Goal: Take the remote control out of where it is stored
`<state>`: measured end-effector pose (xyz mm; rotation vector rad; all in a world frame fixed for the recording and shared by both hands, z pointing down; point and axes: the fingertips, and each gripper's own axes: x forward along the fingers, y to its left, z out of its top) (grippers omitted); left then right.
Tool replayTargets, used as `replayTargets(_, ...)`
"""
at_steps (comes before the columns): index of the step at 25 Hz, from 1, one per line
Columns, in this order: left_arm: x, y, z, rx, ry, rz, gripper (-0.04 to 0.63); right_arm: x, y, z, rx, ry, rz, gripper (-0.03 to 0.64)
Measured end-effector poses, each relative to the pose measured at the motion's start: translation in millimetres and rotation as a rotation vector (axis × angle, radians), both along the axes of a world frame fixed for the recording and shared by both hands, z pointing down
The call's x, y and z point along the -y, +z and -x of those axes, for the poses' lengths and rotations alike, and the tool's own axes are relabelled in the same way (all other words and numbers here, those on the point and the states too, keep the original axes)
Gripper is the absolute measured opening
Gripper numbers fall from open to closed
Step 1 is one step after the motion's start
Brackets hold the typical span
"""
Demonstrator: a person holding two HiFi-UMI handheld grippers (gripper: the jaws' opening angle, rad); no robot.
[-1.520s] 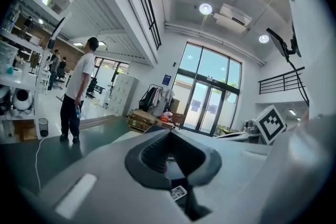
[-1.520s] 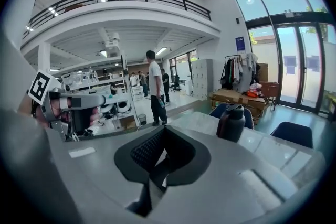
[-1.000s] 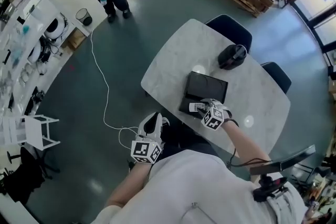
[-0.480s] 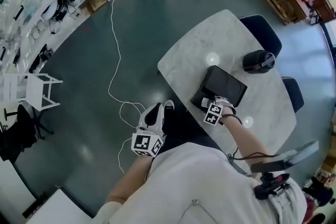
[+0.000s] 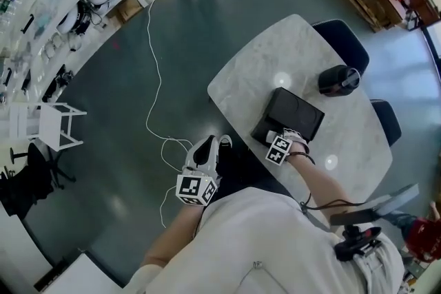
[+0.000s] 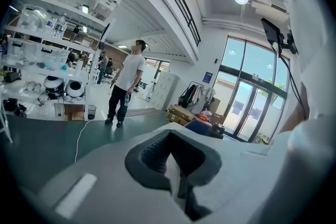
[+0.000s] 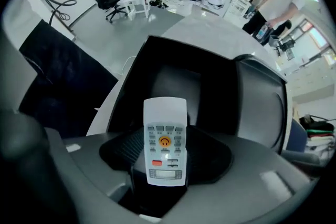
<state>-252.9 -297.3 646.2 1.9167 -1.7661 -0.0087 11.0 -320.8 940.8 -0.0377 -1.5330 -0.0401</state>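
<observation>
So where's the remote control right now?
In the right gripper view, the remote control is clamped in the right gripper's tongs, over the open black case on the marble table.

Dark jug (image 5: 337,79) on marble table (image 5: 258,58)

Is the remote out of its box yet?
Done: the right tool is shut on the white remote. In hand: it holds the remote over the black box. Left, probably: carry it clear and set it down. The left tool hangs beside the table.
</observation>
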Motion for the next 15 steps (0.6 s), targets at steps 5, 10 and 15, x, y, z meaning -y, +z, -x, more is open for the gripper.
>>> replayTargets(5,11,-7,-5,0.013,0.062,-0.022,0.000,17,-37,11,0.123,0.147,-0.073,0.275)
replayTargets(10,36,-22,-24,0.037,0.171,-0.072,0.000,47,-113,31,0.349,0.370,-0.184,0.275)
replayTargets(15,76,-51,-59,0.062,0.300,-0.149,0.000,84,-236,40,0.676,0.564,-0.365,0.273)
